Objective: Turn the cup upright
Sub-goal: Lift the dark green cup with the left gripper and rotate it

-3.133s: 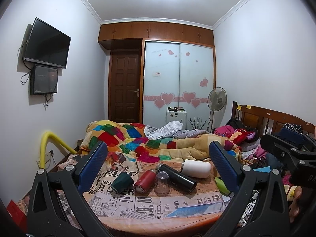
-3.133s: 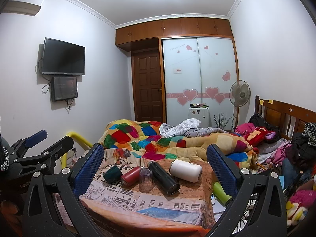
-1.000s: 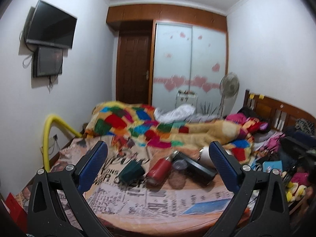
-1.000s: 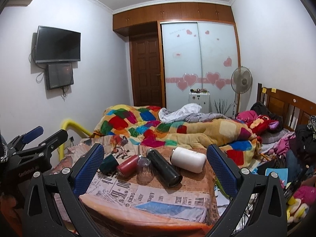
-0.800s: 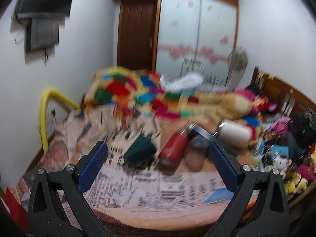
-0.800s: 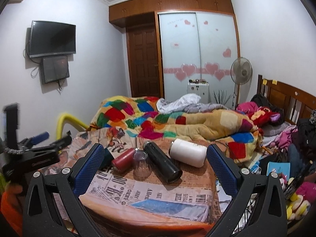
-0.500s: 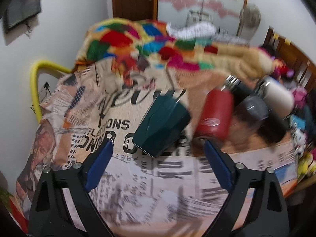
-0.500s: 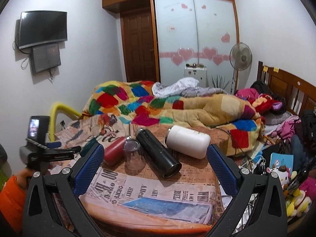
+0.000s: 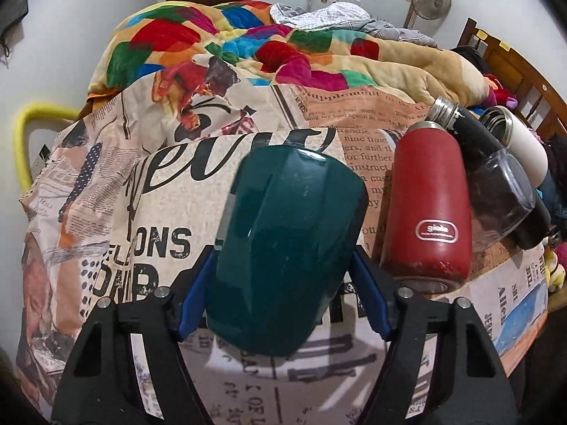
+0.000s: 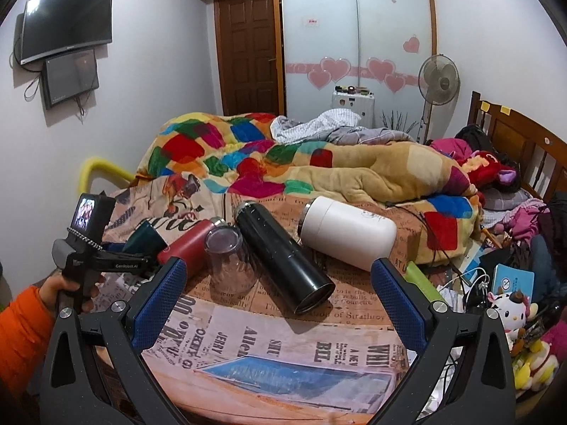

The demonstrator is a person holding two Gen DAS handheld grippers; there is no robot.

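A dark green cup lies on its side on the newspaper-print tablecloth. My left gripper has its blue pads on both sides of the cup's near end and grips it. The cup also shows small in the right wrist view, behind the left gripper's body. My right gripper is open and empty, held above the table's front edge, apart from all the cups.
To the cup's right lie a red flask, an upside-down clear glass, a black flask and a white flask. A colourful quilt lies behind. Clutter and toys sit at the right.
My left gripper has dropped down and forward onto the green cup and closed its pads around it. My right gripper has moved slightly closer to the table and stayed open.
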